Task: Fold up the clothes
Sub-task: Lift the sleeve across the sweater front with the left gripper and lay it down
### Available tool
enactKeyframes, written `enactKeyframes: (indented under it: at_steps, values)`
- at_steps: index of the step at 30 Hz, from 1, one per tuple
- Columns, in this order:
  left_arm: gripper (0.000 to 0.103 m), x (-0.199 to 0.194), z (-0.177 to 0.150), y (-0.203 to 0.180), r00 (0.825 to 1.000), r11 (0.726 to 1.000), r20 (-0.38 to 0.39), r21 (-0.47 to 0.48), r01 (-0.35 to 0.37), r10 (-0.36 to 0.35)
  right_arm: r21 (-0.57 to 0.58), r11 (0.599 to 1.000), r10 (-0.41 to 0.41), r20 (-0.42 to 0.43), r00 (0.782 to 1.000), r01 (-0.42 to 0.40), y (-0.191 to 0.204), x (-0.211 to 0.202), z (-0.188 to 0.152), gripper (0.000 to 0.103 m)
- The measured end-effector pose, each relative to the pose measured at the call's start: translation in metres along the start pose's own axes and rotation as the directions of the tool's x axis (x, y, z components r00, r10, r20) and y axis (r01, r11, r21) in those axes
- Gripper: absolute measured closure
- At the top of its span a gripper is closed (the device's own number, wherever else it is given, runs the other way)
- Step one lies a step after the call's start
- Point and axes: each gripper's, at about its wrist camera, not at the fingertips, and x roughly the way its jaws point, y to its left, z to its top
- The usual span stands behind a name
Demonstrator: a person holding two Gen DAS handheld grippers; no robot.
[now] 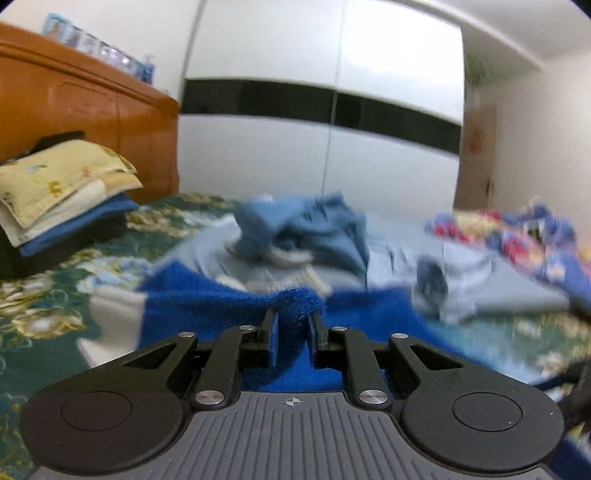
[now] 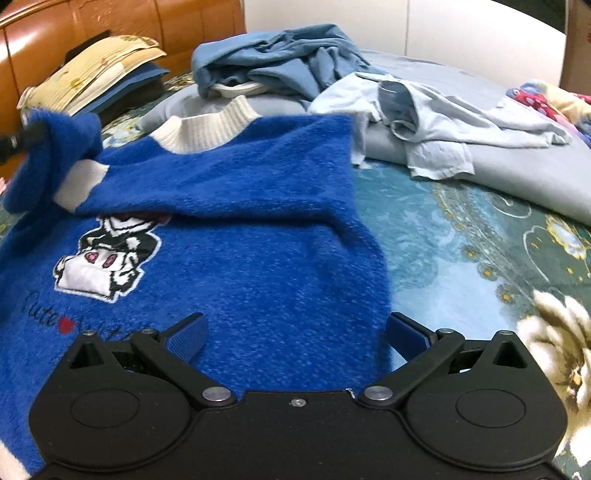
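The blue sweater [image 2: 229, 206] lies spread face up on the flowered bedspread [image 2: 480, 251], close in front of both grippers, its white ribbed collar [image 2: 207, 129] toward the far side and a stitched cartoon patch [image 2: 107, 254] on the chest. It is thick and fuzzy, a fleecy knit with white bands at the sleeve, so it probably bends in soft, rounded folds and not in sharp creases. The left gripper [image 1: 293, 317] is clamped on a bunched bit of the blue fleece, seemingly the sleeve end, lifted off the bed so it can be carried across the body. The right gripper [image 2: 295, 332] hovers over the lower hem with its jaws wide apart, holding nothing, likely placed to pin or pick up that edge. Beyond the collar sits a crumpled heap of grey-blue clothes [image 2: 280, 59] and a pale shirt [image 2: 424, 122], thin and limp. A neat stack of folded things [image 2: 99, 74] rests by the wooden headboard [image 2: 122, 26].
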Motion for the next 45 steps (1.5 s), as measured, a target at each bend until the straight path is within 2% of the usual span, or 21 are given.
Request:
enactKeyframes:
  at_steps: [5, 10, 13, 14, 17, 18, 20, 24, 25, 28, 31, 35, 37, 45]
  values:
    - [0.089, 0.014, -0.018, -0.004, 0.994, 0.999, -0.108, 0.052, -0.011, 0.016, 0.024, 1.000, 0.000, -0.004, 1.000, 0.000, -0.009, 0.001, -0.003, 0.001]
    - [0.085, 0.028, -0.037, -0.008, 0.976, 0.994, -0.213, 0.104, -0.016, 0.038, 0.034, 0.999, 0.009, -0.004, 1.000, -0.009, -0.012, 0.001, -0.005, 0.001]
    - [0.081, 0.022, -0.039, -0.007, 0.975, 0.995, -0.220, 0.097, -0.014, 0.035, 0.038, 0.999, 0.014, -0.005, 1.000, -0.013, -0.012, 0.002, -0.006, 0.001]
    - [0.076, 0.019, -0.037, -0.006, 0.976, 0.997, -0.215, 0.081, -0.010, 0.027, 0.039, 0.999, 0.015, -0.006, 1.000, -0.014, -0.012, 0.002, -0.007, 0.001]
    - [0.051, 0.008, -0.034, -0.003, 0.979, 0.998, -0.204, 0.060, -0.007, 0.019, 0.040, 0.999, 0.014, -0.002, 1.000, -0.014, -0.010, 0.002, -0.006, 0.001]
    - [0.047, 0.004, -0.033, -0.003, 0.981, 0.998, -0.194, 0.063, -0.009, 0.021, 0.040, 0.999, 0.015, 0.001, 1.000, -0.015, -0.010, 0.001, -0.005, 0.001]
    - [0.046, -0.006, -0.032, -0.002, 0.984, 0.997, -0.175, 0.069, -0.022, 0.034, 0.037, 0.999, 0.016, 0.008, 1.000, -0.016, -0.008, -0.001, -0.002, 0.001]
    - [0.023, -0.033, -0.028, 0.007, 0.993, 0.999, -0.110, 0.025, -0.045, 0.047, 0.021, 0.999, 0.030, 0.040, 0.999, -0.031, 0.002, -0.007, 0.007, 0.001]
    - [0.021, -0.040, -0.027, 0.009, 0.995, 0.999, -0.089, 0.010, -0.051, 0.051, 0.014, 0.999, 0.037, 0.052, 0.998, -0.038, 0.007, -0.008, 0.011, 0.001]
    - [0.021, -0.057, -0.020, 0.018, 0.996, 0.997, -0.042, -0.028, -0.074, 0.073, -0.013, 0.998, 0.066, 0.088, 0.994, -0.065, 0.023, -0.012, 0.023, 0.001]
    - [0.020, -0.079, -0.018, 0.031, 0.992, 0.988, 0.033, -0.093, -0.121, 0.125, -0.057, 0.993, 0.114, 0.125, 0.986, -0.108, 0.046, -0.014, 0.039, 0.001]
    - [0.020, -0.107, -0.023, 0.052, 0.962, 0.951, 0.118, -0.219, -0.218, 0.248, -0.129, 0.980, 0.175, 0.171, 0.970, -0.154, 0.086, -0.017, 0.058, 0.001]
    - [0.020, -0.114, -0.028, 0.059, 0.953, 0.933, 0.104, -0.259, -0.252, 0.286, -0.165, 0.969, 0.211, 0.183, 0.960, -0.182, 0.109, -0.017, 0.066, 0.001]
    - [0.020, -0.117, -0.053, 0.077, 0.934, 0.895, -0.067, -0.268, -0.357, 0.352, -0.337, 0.894, 0.360, 0.152, 0.921, -0.294, 0.206, -0.006, 0.079, 0.001]
